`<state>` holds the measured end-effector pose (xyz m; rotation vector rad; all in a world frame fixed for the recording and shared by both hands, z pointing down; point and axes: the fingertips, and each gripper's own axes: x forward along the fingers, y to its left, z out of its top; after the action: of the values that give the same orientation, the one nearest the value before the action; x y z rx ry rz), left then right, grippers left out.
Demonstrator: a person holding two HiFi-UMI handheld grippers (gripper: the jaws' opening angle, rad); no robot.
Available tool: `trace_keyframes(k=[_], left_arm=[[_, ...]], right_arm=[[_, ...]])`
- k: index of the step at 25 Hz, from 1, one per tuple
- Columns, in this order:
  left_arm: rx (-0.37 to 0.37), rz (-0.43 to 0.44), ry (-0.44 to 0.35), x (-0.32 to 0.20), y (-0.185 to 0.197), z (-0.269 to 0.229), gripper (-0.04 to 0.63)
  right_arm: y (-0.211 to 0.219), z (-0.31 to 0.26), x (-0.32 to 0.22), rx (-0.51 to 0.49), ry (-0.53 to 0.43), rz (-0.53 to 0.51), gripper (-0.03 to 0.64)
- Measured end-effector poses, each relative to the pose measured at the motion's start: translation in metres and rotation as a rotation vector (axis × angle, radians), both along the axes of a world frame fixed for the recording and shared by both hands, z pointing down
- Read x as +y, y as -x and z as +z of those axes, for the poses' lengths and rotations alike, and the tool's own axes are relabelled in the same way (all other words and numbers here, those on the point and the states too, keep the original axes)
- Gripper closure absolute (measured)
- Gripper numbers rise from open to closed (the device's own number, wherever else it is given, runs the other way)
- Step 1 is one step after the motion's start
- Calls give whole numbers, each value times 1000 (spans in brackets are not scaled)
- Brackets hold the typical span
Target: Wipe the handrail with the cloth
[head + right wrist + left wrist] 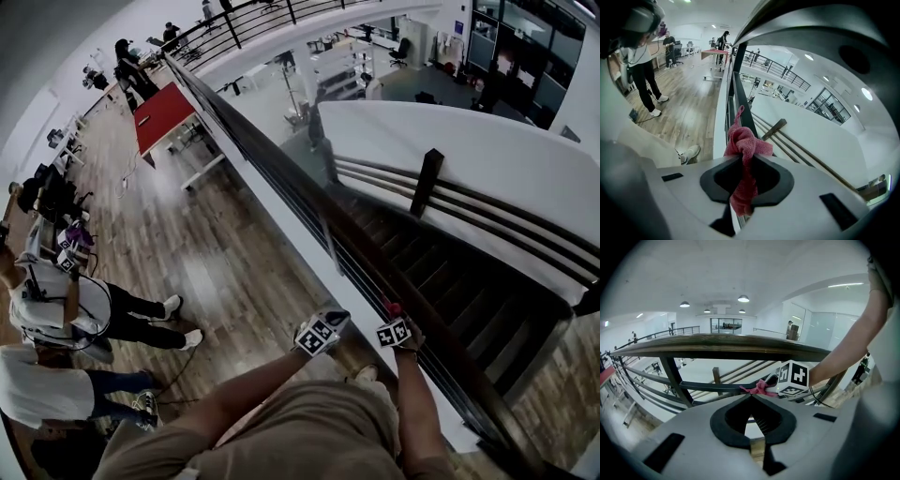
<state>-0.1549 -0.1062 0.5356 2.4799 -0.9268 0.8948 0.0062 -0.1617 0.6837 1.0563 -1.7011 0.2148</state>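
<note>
Right hand-held gripper (743, 161) is clamped on the pink cloth (742, 140), which sits by a lower bar beneath the handrail (722, 340). That rail runs lengthwise straight ahead. The left hand-held gripper (751, 399), closed and empty, waits just beside.

The handrail (717, 341) has a dark wooden top with visible grain and a dull sheen, carried on smooth, matt black metal bars (675, 378). The cloth (743, 143) is pink terry, nubbly and soft, pinched in the right gripper (743, 161). That gripper's body, like the left gripper (751, 397), is smooth matt light-grey plastic with black matt jaw liners. On the left, the floor (216, 262) is wood-grain planking with a soft gloss.
</note>
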Motion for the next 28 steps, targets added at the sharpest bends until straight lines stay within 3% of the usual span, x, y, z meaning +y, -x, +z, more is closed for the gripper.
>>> trace_keyframes(k=[9,28], left_arm=[[8,-29,21,41,-29,9,577],[25,154,38,58,-56,26,577]], right_arm=[[-30,-1,29,18,6,-29,557],[-66,0,56,46,-5,98,557]])
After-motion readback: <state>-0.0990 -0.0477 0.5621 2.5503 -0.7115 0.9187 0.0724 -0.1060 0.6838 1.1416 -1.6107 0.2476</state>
